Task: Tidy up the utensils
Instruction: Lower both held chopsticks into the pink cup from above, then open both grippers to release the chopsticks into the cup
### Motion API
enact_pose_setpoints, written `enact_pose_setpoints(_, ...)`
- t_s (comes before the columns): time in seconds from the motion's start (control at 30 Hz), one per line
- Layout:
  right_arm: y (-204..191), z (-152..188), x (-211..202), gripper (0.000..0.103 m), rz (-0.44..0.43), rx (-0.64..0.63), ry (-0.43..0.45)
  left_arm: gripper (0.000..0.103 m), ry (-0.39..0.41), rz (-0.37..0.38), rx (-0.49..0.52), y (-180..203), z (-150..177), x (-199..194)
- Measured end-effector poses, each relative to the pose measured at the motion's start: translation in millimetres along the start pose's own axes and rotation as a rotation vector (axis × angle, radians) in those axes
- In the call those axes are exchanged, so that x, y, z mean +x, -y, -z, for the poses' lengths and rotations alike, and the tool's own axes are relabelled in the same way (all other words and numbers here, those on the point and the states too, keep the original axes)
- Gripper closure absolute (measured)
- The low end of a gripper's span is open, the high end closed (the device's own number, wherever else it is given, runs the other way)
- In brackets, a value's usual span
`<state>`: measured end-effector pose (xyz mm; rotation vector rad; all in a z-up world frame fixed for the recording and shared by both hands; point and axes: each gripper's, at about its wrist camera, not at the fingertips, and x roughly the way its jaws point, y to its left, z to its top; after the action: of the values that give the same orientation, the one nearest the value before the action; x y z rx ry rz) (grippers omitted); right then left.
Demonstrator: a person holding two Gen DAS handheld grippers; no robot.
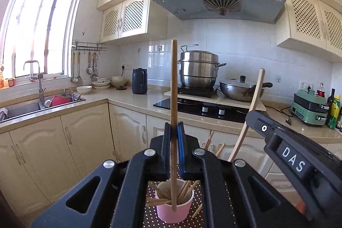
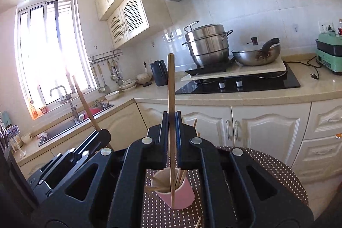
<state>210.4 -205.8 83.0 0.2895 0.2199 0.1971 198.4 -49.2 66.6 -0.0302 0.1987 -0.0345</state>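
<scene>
The left claw (image 1: pixel 174 134) is closed on a long, thin wooden chopstick (image 1: pixel 174 99), which stands upright between its two black fingers (image 1: pixel 166 142). The stick's lower end reaches down past the claw in front of the rim of a pink paper cup (image 1: pixel 174 212) directly below; whether the tip touches the cup cannot be told. The cup stands on a brown worktop with white polka dots (image 1: pixel 198 191) and already holds a bundle of similar wooden chopsticks (image 1: pixel 186 189) leaning in different directions, some poking out over the rim. One more loose chopstick (image 1: pixel 197 210) lies on the dotted worktop just right of the cup.

The right claw (image 2: pixel 172 123) is likewise clamped on a second upright wooden chopstick (image 2: pixel 171 99), with the same pink cup (image 2: pixel 178 193) below it and the stick's lower end crossing in front of the cup's wall. In the left wrist view this second chopstick (image 1: pixel 254 97) tilts up to the right of the left claw, held by the right claw's black body marked "DAS" (image 1: pixel 292 159). The two claws are near each other, both above the cup.
</scene>
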Motion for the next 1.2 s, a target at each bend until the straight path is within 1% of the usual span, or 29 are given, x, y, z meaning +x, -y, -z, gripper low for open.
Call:
enact_pose_setpoints(0.07, -1.5, -3.4, 6.7, 0.097, -0.007, -0.004, 0.006, 0.096, 0.014, -0.013, -0.007, -2.0, -3.2, 5.0)
enact_pose_setpoints(0.2, -0.5, -6.5, 21.3, 0.097, -0.009, -0.001, 0.009, 0.096, 0.016, -0.033, -0.016, -2.5, -5.6, 18.7)
enact_pose_setpoints(0.33, 3.4, -4.6, 40.5, 0.097, -0.018, -0.001, -0.014, 0.096, 0.009, -0.059, -0.005, 1.2, -2.4, 32.6)
enact_pose_setpoints(0.5, 8.8, 2.7, 59.7, 0.096, -0.041, -0.007, -0.05, 0.095, -0.012, -0.064, -0.005, 2.9, 7.5, 47.7)
enact_pose_setpoints(0.63, 13.5, 11.2, 71.0, 0.096, -0.049, -0.016, -0.092, 0.095, -0.046, -0.073, -0.01, 2.5, 19.3, 60.5)
enact_pose_setpoints(0.73, 17.7, 22.6, 77.6, 0.096, -0.055, -0.028, -0.14, 0.095, -0.076, -0.077, -0.001, 2.8, 31.4, 66.0)
enact_pose_setpoints(0.83, 22.6, 32.0, 83.2, 0.096, -0.073, -0.029, -0.188, 0.094, -0.067, -0.088, 0.028, 2.9, 43.9, 66.7)
enact_pose_setpoints(0.9, 26.5, 37.2, 84.7, 0.096, -0.089, -0.019, -0.216, 0.094, -0.04, -0.112, 0.057, 5.3, 48.4, 62.4)
enact_pose_setpoints(0.93, 27.8, 39.4, 84.9, 0.096, -0.094, -0.018, -0.227, 0.094, -0.033, -0.106, 0.067, 4.7, 50.6, 60.0)
enact_pose_setpoints(1.0, 28.3, 43.1, 83.9, 0.096, -0.09, -0.031, -0.245, 0.094, -0.045, -0.09, 0.062, 1.5, 51.9, 59.1)
enact_pose_setpoints(1.07, 28.5, 46.8, 81.3, 0.095, -0.085, -0.041, -0.258, 0.094, -0.058, -0.093, 0.051, -2.4, 52.2, 58.7)
enact_pose_setpoints(1.1, 28.7, 47.8, 80.5, 0.095, -0.084, -0.041, -0.262, 0.092, -0.059, -0.092, 0.047, -4.1, 51.9, 57.9)
enact_pose_setpoints(1.13, 29.2, 48.6, 78.9, 0.094, -0.084, -0.039, -0.266, 0.087, -0.058, -0.092, 0.043, -5.8, 51.5, 56.6)
enact_pose_setpoints(1.2, 29.7, 49.8, 74.9, 0.087, -0.081, -0.041, -0.266, 0.079, -0.05, -0.085, 0.04, -8.1, 50.4, 53.5)
